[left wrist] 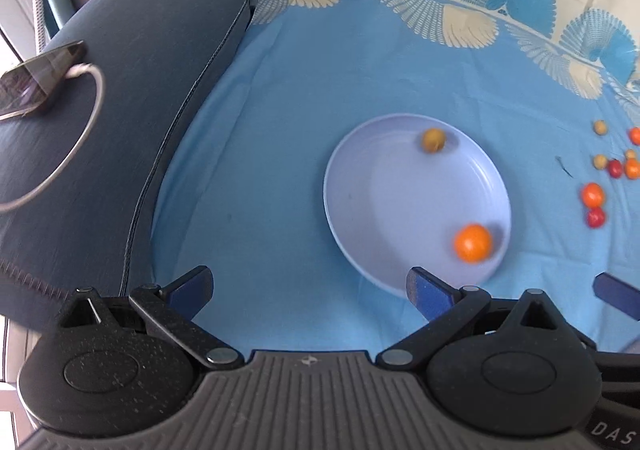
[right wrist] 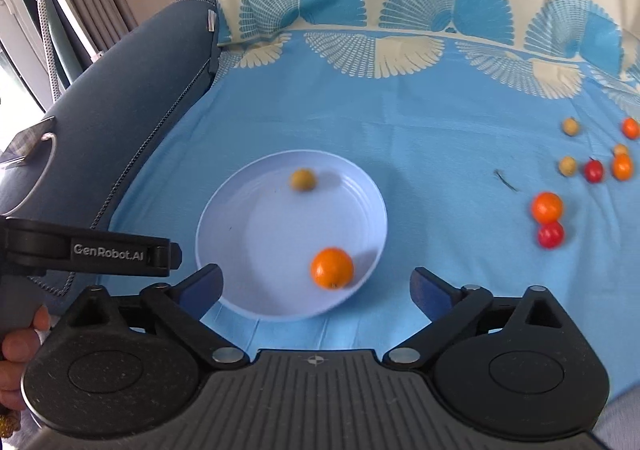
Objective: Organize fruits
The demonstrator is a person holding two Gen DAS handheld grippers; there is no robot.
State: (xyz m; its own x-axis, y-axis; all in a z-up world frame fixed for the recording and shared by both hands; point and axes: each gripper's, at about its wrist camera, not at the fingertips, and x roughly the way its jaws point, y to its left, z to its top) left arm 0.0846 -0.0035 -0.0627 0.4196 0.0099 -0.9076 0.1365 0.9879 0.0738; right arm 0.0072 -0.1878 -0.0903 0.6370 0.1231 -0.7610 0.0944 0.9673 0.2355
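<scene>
One pale plate (right wrist: 224, 218) sits on the blue cloth (right wrist: 400, 122). It holds two fruits: one orange fruit (right wrist: 332, 268) and one small yellow-brown fruit (right wrist: 303, 179). Toward the cloth's right edge lie eight loose fruits: three orange (right wrist: 547, 207), two red (right wrist: 551, 235), three yellow-brown (right wrist: 567, 165).

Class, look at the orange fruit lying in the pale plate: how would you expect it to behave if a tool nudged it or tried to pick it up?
The orange fruit looks round and smooth, so a nudge would probably roll it. The plate has a raised rim, which should likely contain it. Its glossy skin may slip between flat pads.
</scene>
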